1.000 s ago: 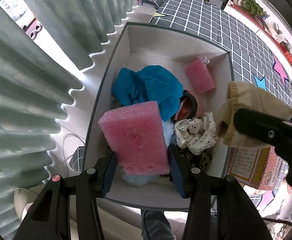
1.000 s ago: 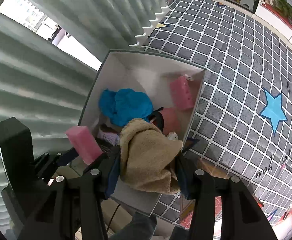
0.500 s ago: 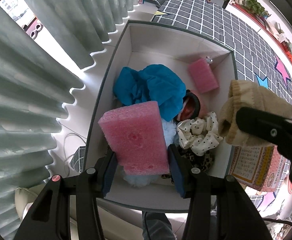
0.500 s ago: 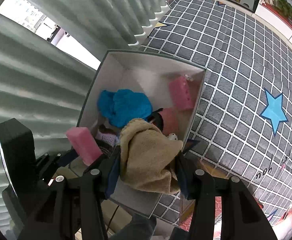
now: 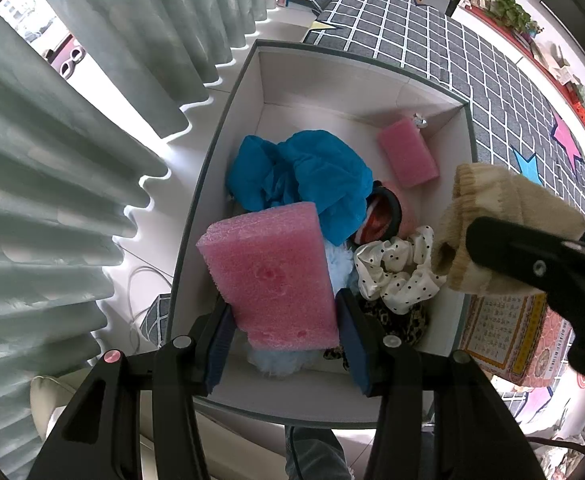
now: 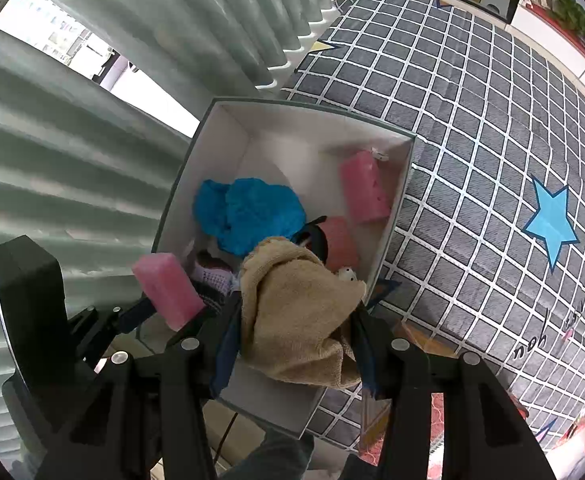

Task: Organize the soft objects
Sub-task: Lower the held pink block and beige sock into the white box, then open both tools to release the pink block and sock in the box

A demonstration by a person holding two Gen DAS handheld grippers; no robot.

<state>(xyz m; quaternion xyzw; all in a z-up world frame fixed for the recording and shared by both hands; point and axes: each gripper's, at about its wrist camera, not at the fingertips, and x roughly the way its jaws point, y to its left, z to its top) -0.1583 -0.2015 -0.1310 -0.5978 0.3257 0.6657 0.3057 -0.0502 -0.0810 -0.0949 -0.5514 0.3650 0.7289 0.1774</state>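
- Your left gripper (image 5: 282, 354) is pinching a pink foam block (image 5: 270, 276), pads pressed on both of its sides, pointing straight down over the near end of the white box (image 5: 372, 80).
- Your right gripper (image 6: 294, 346) is clamped on a beige knit piece (image 6: 296, 312), probably a hat or sock. It hangs over the box's near right corner, above the rim, not inside.
- Already in the box: crumpled blue cloth (image 5: 308, 176), a smaller pink foam block (image 5: 408, 152) at the far right wall, a polka-dot scrunchie (image 5: 392, 268), something red with a black band beside it, a pale blue fluffy item under your foam, and a leopard-print piece at the near end.
- My read: the task is well along. Most soft items are packed; the two in your grippers are not yet dropped.
- Left to do: release the foam, then the knit piece. The far left floor of the box is bare; the near end is crowded.
- The grey checked mat (image 6: 492, 160) beside the box shows no loose soft items in view, but the views are partial, so I can't confirm these are the last two.
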